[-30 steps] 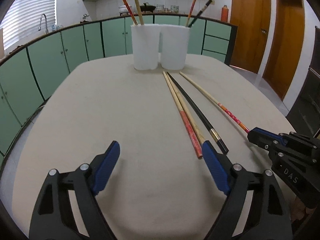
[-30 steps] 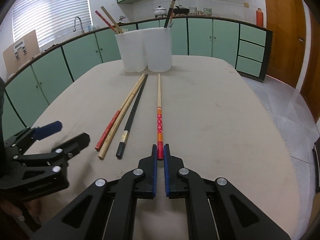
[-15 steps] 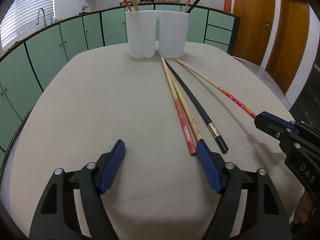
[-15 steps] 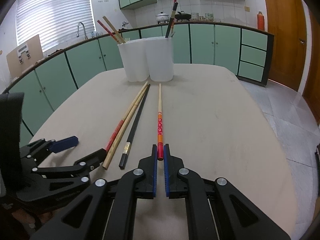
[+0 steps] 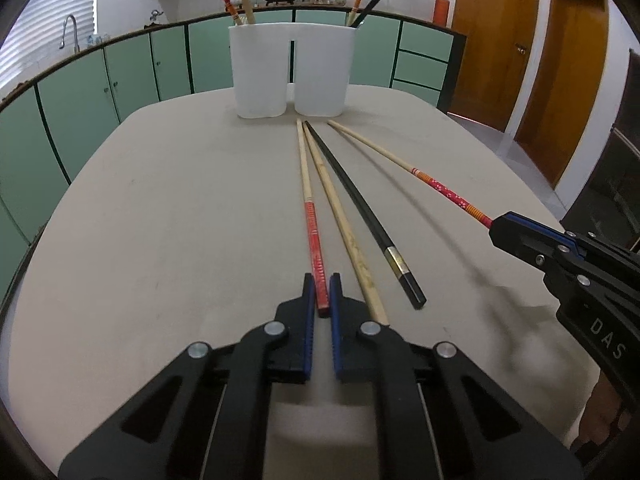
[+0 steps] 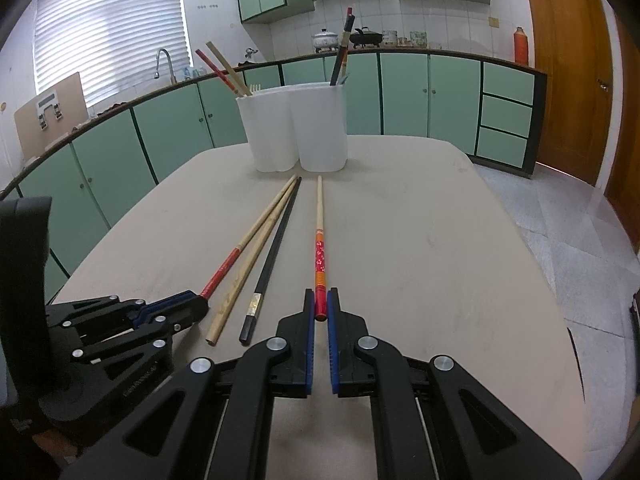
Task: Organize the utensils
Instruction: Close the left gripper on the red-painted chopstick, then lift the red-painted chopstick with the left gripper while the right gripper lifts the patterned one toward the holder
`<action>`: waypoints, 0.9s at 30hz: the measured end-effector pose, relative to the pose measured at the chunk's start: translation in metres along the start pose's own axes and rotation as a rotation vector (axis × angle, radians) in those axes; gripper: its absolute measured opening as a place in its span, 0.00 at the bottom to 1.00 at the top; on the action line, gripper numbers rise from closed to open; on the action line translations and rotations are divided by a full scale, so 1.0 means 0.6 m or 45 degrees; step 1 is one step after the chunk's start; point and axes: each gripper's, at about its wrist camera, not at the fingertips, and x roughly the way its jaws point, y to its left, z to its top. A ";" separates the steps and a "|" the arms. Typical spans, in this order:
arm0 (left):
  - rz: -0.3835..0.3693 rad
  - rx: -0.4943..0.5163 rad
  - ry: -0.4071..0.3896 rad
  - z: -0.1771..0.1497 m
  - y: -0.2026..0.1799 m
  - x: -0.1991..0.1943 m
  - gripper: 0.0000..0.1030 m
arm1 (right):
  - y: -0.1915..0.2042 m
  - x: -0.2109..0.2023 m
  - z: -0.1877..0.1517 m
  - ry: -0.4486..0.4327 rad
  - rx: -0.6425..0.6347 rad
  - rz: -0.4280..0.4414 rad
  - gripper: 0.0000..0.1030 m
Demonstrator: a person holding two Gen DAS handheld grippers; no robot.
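Observation:
Several chopsticks lie side by side on the beige table (image 5: 160, 220). My left gripper (image 5: 322, 292) is shut on the near end of the red-handled chopstick (image 5: 314, 240). Beside it lie a plain wooden chopstick (image 5: 344, 228) and a black chopstick (image 5: 368, 220). My right gripper (image 6: 320, 307) is shut on the end of the red flowered chopstick (image 6: 320, 256); it also shows at the right of the left wrist view as the right gripper (image 5: 496, 226). A white two-part holder (image 5: 292, 72) with more chopsticks stands at the far end, seen too as the holder (image 6: 296, 128).
Green cabinets (image 6: 168, 136) curve round behind the table. A wooden door (image 5: 492, 40) stands at the right. The table's right edge (image 6: 552, 288) drops to a tiled floor. The left gripper (image 6: 176, 312) shows low left in the right wrist view.
My left gripper's jaws went from wide open to shut on the red-handled chopstick's end. The right gripper stayed shut on the flowered chopstick.

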 end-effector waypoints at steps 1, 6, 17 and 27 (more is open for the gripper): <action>-0.002 -0.005 -0.002 0.001 0.002 -0.003 0.06 | 0.001 -0.002 0.002 -0.004 -0.005 -0.001 0.06; 0.015 0.007 -0.042 0.015 0.012 -0.030 0.05 | 0.002 -0.016 0.016 -0.034 -0.028 0.002 0.06; 0.030 0.048 -0.241 0.085 0.022 -0.115 0.05 | -0.006 -0.057 0.080 -0.120 -0.015 0.023 0.06; -0.006 0.047 -0.384 0.166 0.033 -0.157 0.05 | 0.009 -0.085 0.171 -0.187 -0.104 0.019 0.06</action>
